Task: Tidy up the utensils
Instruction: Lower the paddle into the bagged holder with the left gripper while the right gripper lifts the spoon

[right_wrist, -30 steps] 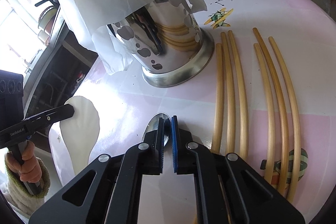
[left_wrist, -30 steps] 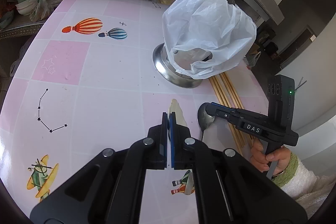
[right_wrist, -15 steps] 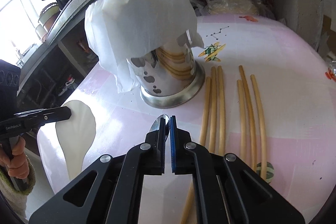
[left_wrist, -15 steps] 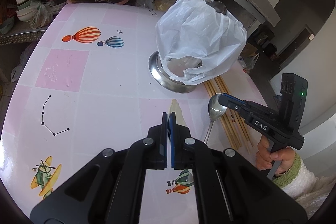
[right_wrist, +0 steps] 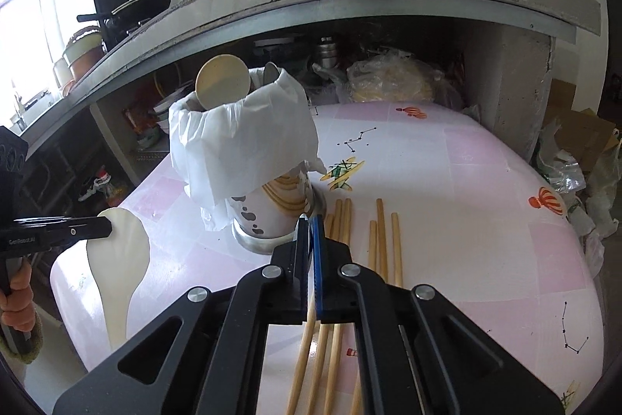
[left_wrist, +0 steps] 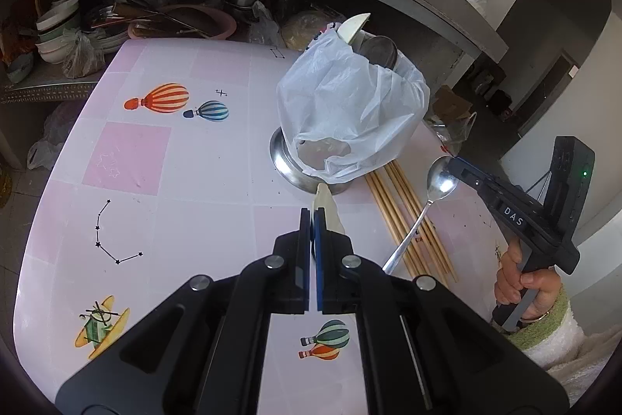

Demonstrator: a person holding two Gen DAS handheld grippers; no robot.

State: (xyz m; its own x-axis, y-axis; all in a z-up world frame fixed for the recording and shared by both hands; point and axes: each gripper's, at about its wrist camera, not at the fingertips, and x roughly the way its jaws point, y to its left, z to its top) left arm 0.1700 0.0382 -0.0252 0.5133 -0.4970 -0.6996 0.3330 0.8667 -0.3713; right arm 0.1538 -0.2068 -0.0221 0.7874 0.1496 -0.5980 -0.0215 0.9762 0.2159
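With your right gripper [left_wrist: 453, 168] clamped on the shiny steel spoon's [left_wrist: 435, 189] bowl and left gripper [left_wrist: 313, 216] pinching the cream flat rice paddle [right_wrist: 116, 267], both lifted off the bench [left_wrist: 194, 189], snagging the white plastic bag [right_wrist: 245, 139] draped over the steel utensil holder [right_wrist: 272, 216] could tip it.

Left tool [left_wrist: 313, 216]: jaws closed on a cream flat paddle [left_wrist: 328, 207], its tip toward the holder. Right tool [left_wrist: 453, 164]: gripped by a hand [left_wrist: 523, 288] in a green-cuffed sleeve, clamped on the bowl of a metal spoon [left_wrist: 425, 203], handle hanging down clear of the surface [left_wrist: 194, 189]. Steel utensil holder [left_wrist: 287, 166]: upright, draped in a white plastic bag [left_wrist: 350, 115]. Bamboo chopsticks [left_wrist: 404, 216]: lying beside the holder. Surface: pink squares, balloon prints.
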